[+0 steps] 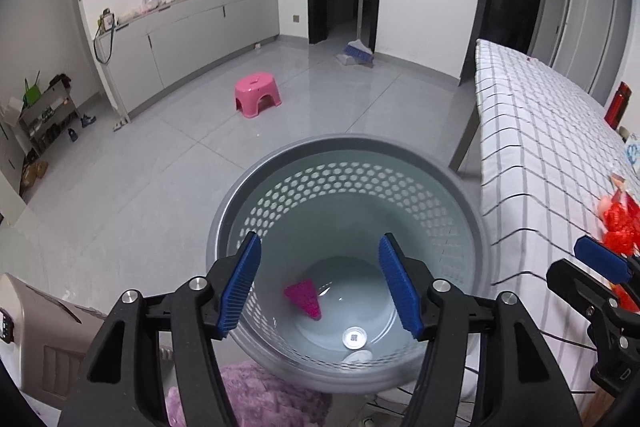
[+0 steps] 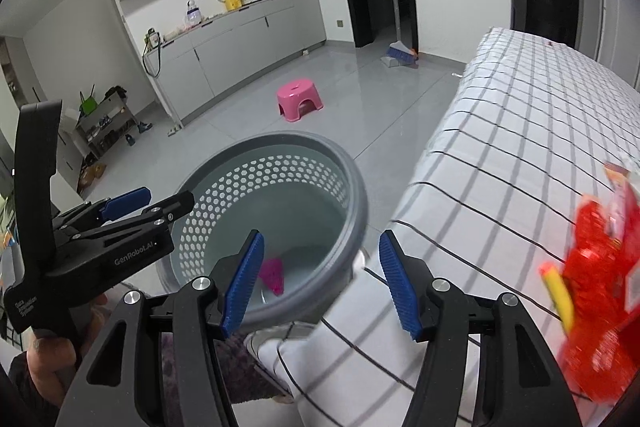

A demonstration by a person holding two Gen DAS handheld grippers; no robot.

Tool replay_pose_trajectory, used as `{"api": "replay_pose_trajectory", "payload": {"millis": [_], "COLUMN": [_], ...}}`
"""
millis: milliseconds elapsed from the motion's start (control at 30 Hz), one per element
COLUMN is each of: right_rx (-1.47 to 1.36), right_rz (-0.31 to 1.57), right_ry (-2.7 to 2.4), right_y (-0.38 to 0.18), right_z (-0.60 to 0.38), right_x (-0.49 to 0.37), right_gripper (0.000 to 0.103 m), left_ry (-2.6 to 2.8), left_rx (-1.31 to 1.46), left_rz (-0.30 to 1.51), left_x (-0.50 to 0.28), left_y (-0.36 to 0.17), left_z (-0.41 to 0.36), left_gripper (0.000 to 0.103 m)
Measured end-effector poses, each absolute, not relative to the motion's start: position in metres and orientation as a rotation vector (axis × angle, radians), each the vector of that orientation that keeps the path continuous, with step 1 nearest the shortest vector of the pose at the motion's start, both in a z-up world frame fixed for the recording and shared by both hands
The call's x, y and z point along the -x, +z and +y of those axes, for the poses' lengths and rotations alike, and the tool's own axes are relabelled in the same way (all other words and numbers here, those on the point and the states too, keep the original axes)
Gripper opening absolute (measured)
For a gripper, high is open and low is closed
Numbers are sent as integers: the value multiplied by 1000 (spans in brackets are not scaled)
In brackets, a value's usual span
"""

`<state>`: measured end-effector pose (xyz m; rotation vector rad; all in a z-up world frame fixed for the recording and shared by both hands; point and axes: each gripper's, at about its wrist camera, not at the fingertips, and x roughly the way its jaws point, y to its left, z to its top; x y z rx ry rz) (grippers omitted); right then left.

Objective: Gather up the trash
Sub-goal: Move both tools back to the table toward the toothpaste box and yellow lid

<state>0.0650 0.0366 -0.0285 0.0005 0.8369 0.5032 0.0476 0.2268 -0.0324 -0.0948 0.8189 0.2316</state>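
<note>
Left wrist view: the left gripper [image 1: 320, 281] hangs with fingers spread wide and empty over the grey perforated plastic bin [image 1: 348, 163], a pink crumpled wrapper [image 1: 304, 297] at its bottom

Right wrist view: the right gripper [image 2: 322, 279] gapes empty above the bin's rim, beside the checked tablecloth counter [image 2: 520, 147] bearing a red shiny wrapper [image 2: 600, 291]

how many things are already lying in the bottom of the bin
3 visible: a pink wrapper left of centre, a round silver lid nearer the camera, and a white piece against the near wall of the bin. The rim may hide more.
</note>
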Motion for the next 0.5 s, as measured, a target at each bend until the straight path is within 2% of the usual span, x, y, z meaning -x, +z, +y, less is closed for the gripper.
{"api": "replay_pose_trajectory", "payload": {"millis": [267,500], "right_rx": [-19,-52], "right_rz": [797,799], "right_ry": [448,379], "right_y": [-17,-17], "right_z": [-11,-59], "right_x": [-38,-17], "right_gripper": [61,61], "left_ry": [187,118], "left_rx": [61,39], "left_rz": [780,779], "left_x": [-39,-35], "left_y": [-11,-6], "left_z": [186,142], "left_gripper": [66,67]}}
